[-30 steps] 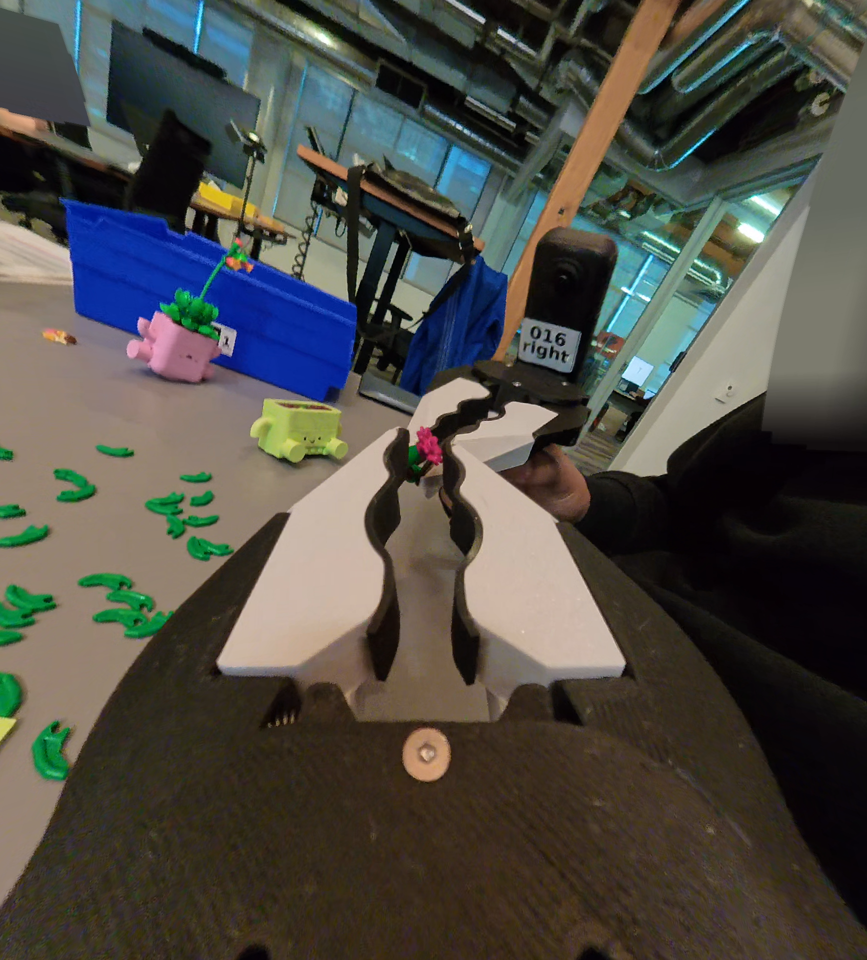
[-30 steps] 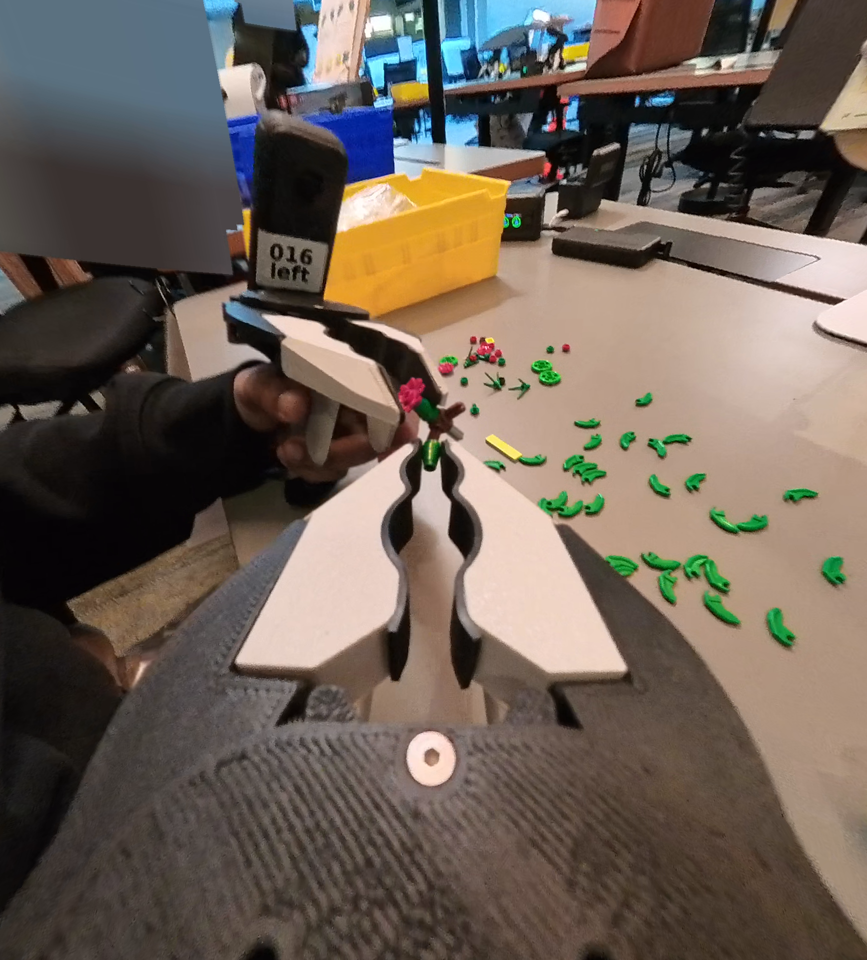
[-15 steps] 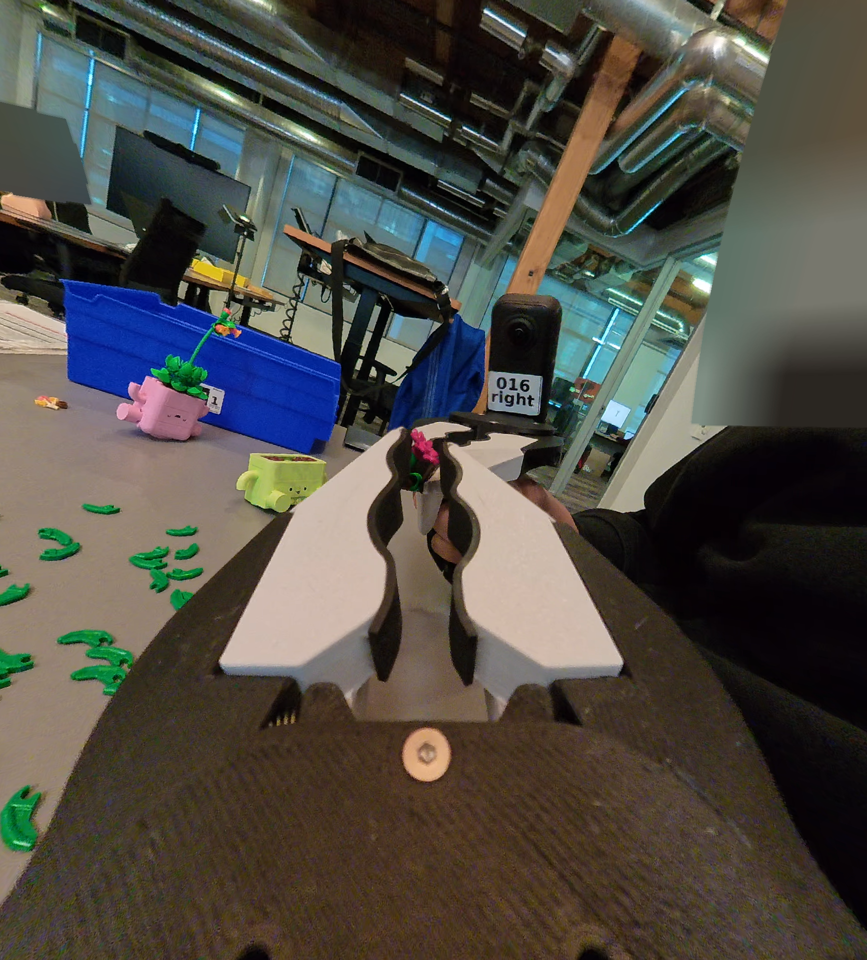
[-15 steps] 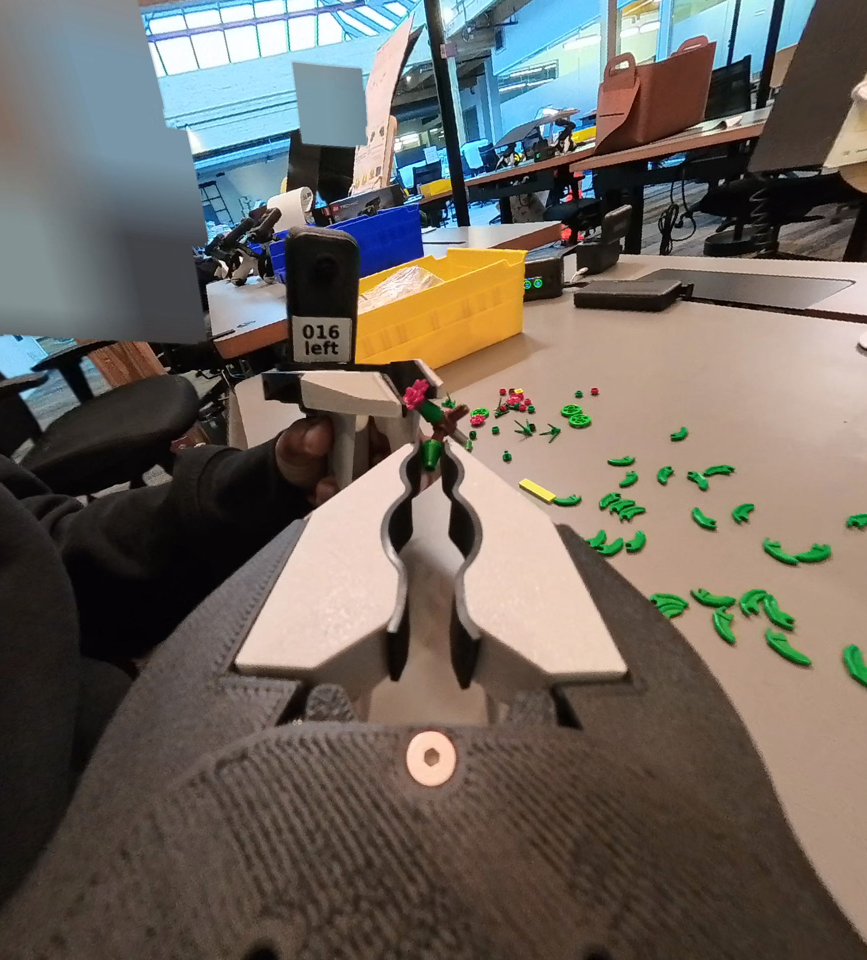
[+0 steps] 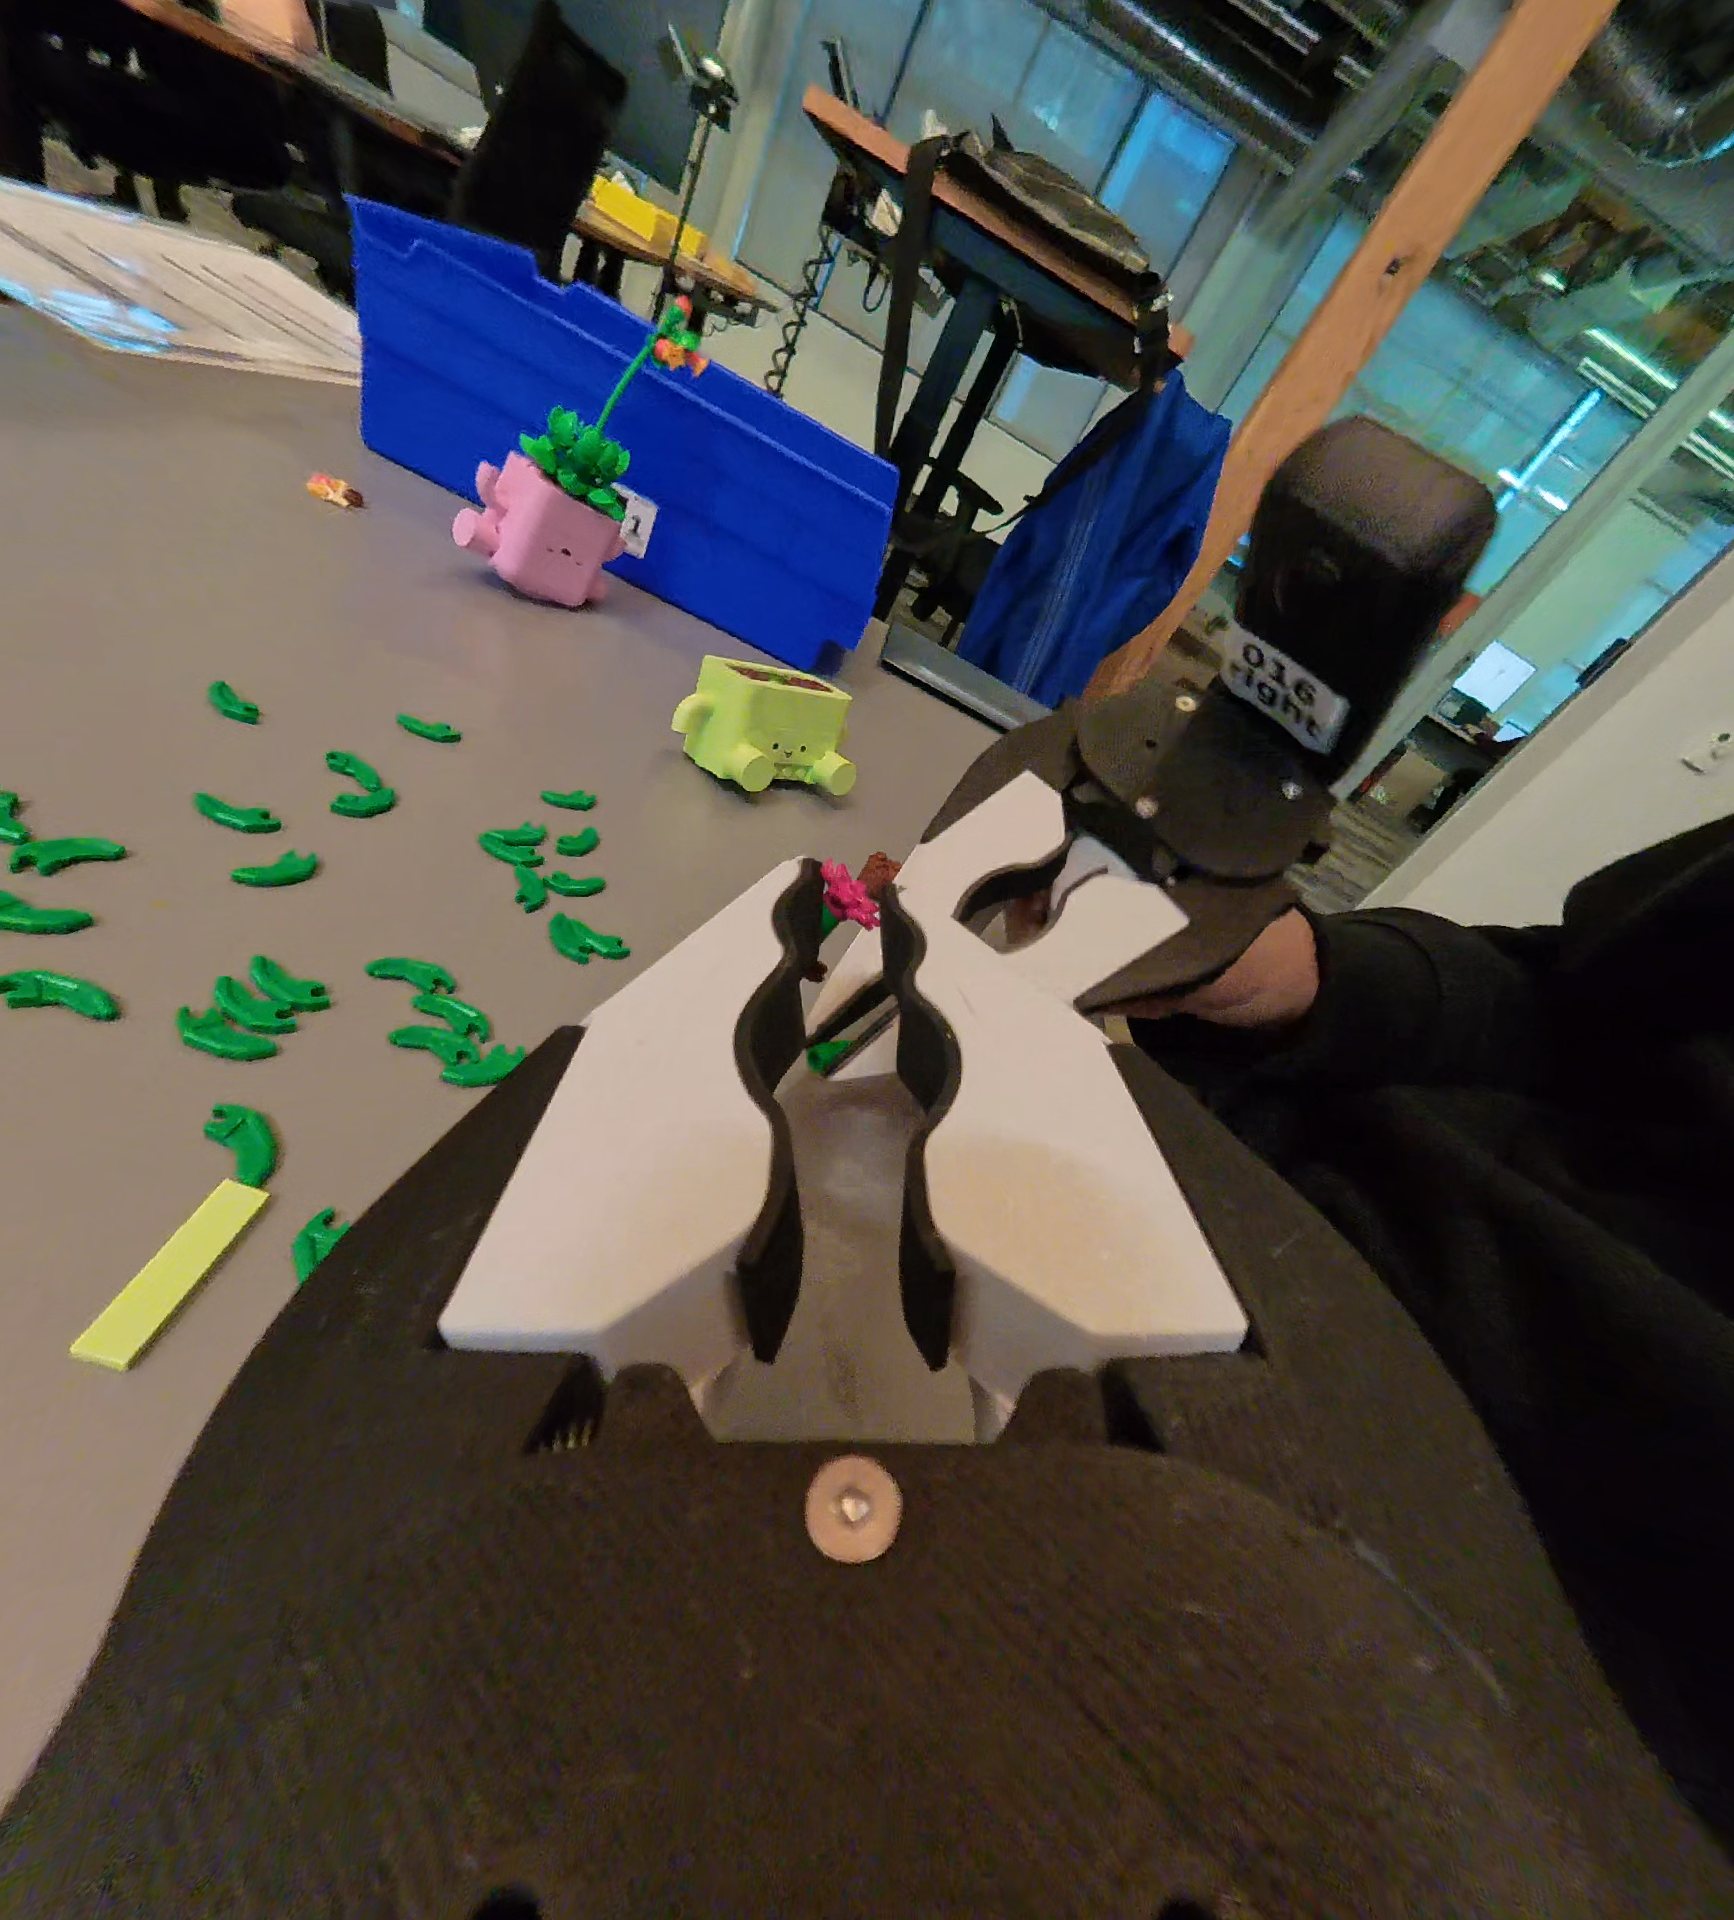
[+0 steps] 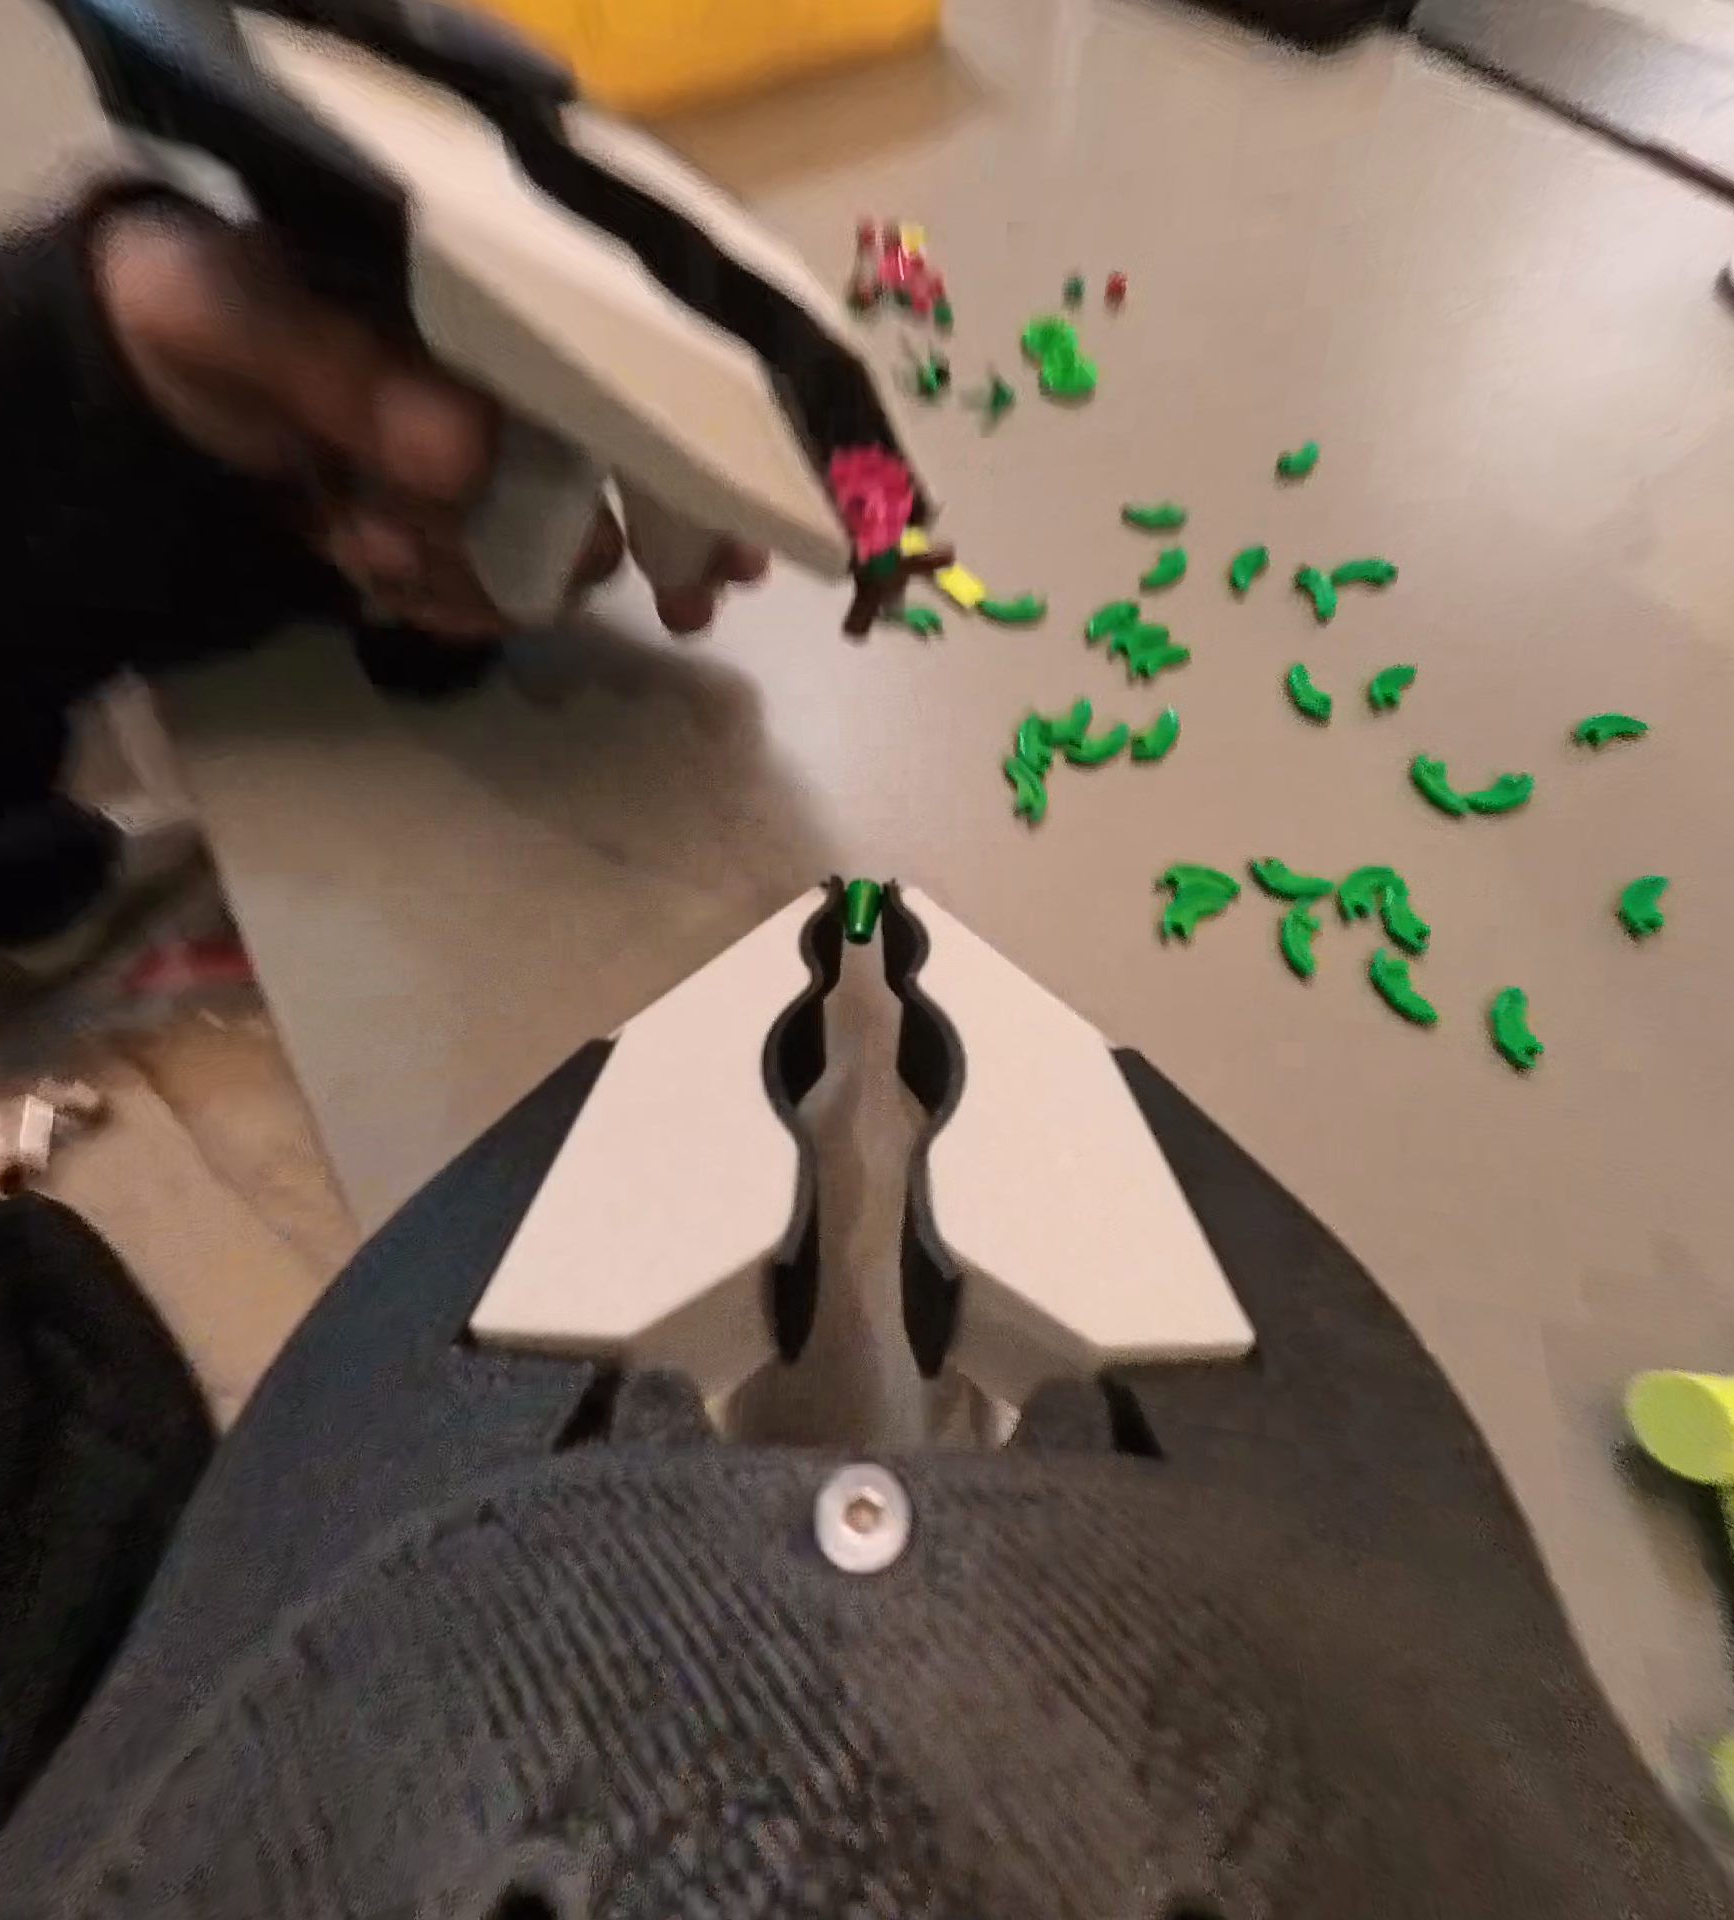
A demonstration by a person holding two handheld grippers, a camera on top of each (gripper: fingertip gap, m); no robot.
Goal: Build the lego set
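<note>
My left gripper is shut on a small pink flower with a brown stem, held above the grey table. It also shows in the blurred right wrist view, where the flower sticks out of its tip. My right gripper is shut on a tiny green piece and is apart from the flower, lower and nearer the table edge. Its white fingers cross just behind my left fingertips. Many green leaf pieces lie scattered on the table.
A pink pot with a plant and a lime pot stand in front of a blue bin. A lime flat tile lies near my left gripper. Small red and green bits lie further off. The person's dark sleeve is at the right. About 6 cm separates my left fingertips from my right. Both grippers' tips are roughly 12 cm from the lime flat tile.
The two grippers have come apart: the right one has dropped away with the green piece, while the flower stays in the left. Both views have tipped down towards the table.
</note>
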